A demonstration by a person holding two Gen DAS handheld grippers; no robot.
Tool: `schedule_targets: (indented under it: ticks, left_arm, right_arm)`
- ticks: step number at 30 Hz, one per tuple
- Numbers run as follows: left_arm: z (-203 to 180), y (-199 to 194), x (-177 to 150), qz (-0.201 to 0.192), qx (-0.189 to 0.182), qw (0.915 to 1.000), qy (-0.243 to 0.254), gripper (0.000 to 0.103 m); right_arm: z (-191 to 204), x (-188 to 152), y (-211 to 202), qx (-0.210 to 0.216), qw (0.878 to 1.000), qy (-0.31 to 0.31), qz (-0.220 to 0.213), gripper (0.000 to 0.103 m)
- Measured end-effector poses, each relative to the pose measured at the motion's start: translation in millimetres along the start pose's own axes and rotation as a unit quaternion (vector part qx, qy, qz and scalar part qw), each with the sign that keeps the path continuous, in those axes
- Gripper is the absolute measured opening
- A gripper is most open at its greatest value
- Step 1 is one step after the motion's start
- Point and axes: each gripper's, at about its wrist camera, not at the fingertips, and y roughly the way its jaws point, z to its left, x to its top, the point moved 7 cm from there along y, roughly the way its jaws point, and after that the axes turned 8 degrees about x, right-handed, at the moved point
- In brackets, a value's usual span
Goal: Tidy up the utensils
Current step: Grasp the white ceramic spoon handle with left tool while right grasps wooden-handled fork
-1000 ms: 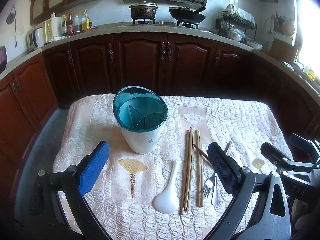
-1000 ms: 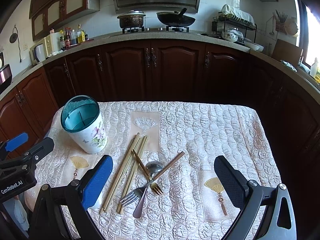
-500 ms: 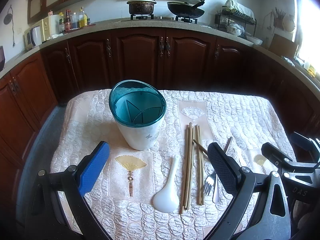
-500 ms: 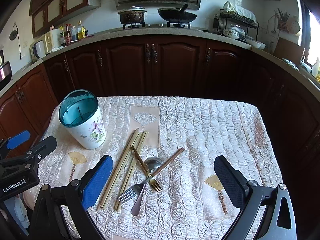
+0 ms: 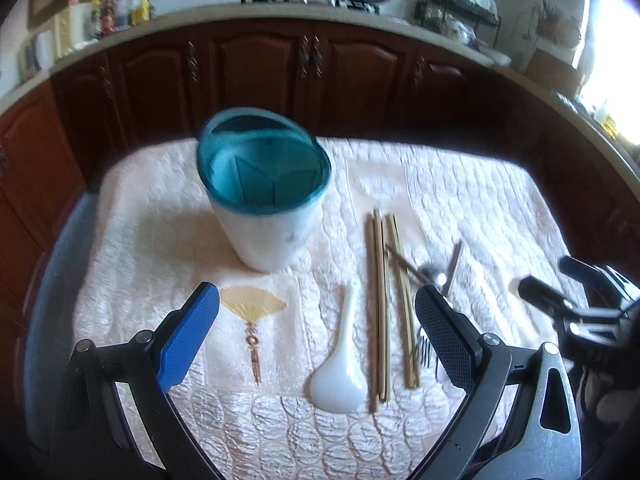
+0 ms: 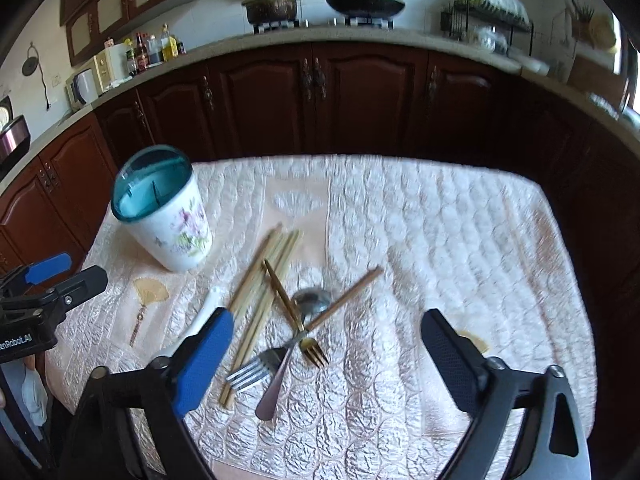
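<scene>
A white utensil holder with a teal divided rim (image 5: 266, 196) (image 6: 162, 212) stands upright on the quilted tablecloth. To its right lie a white ceramic spoon (image 5: 340, 364) (image 6: 208, 304), several wooden chopsticks (image 5: 380, 300) (image 6: 264, 276), a silver fork (image 6: 256, 366), a gold fork (image 6: 304, 336), a metal spoon (image 6: 310, 300) and one chopstick lying crosswise (image 6: 348, 296). My left gripper (image 5: 316, 336) is open and empty, above the white spoon. My right gripper (image 6: 326, 352) is open and empty, above the forks.
The table (image 6: 460, 240) is covered by a pale quilted cloth with gold fan motifs (image 5: 252, 304). Dark wooden cabinets (image 6: 320, 96) run behind it, with a countertop holding pots, bottles and a dish rack.
Both grippers have moved forward and lower towards the table, so the holder and utensils look larger. Both stay open. Nothing on the table has moved.
</scene>
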Motion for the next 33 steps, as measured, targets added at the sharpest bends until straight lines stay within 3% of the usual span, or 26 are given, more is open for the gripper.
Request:
schedule_targets:
  ticks: [4,6,9,15,23,25,27,28,30,33]
  left_arm:
    - [-13.2,18.1,-9.5,0.015,-0.023,0.9992,0.029,0.096]
    - [-21.4,33.3,-15.2,0.032,-0.021,0.9977,0.056,0.071]
    - [-31.0,58.6,-22.2,0.066,-0.029,0.9941,0.081,0.062]
    - [-38.0,94.7,-18.8,0.102,-0.042,0.9911,0.074,0.059]
    - [-46.5,126.5,-13.1,0.126,-0.022,0.9857,0.109,0.059]
    - [-49.6,135.0,-13.3,0.133,-0.018,0.9838,0.119,0.050]
    - [-54.7,143.6,-16.2,0.146,-0.017,0.9808,0.129,0.026]
    - [-56.2,147.9,-16.8,0.150,-0.016,0.9798,0.131,0.023]
    - [-56.3,149.0,-16.8,0.148,-0.018,0.9801,0.131,0.013]
    - [-51.0,143.7,-16.0,0.149,-0.034,0.9813,0.117,0.013]
  right_arm:
    - [-15.1,-9.5,19.2,0.017,0.999,0.019,0.020,0.076]
    - [-22.6,-13.0,29.0,0.029,0.999,0.028,0.030,0.070]
    - [-36.5,-14.3,43.4,0.056,0.996,0.056,0.045,0.059]
    - [-61.1,-4.3,76.7,0.081,0.990,0.101,0.062,0.054]
    - [-84.4,8.7,131.8,0.106,0.973,0.176,0.102,0.037]
    - [-85.7,13.6,140.6,0.112,0.971,0.182,0.104,0.034]
    - [-86.0,19.3,146.9,0.108,0.972,0.179,0.105,0.025]
    - [-85.5,21.1,149.2,0.109,0.973,0.177,0.105,0.019]
    - [-84.6,24.0,151.0,0.114,0.973,0.173,0.103,0.019]
    - [-80.3,27.0,139.3,0.130,0.972,0.172,0.088,0.017]
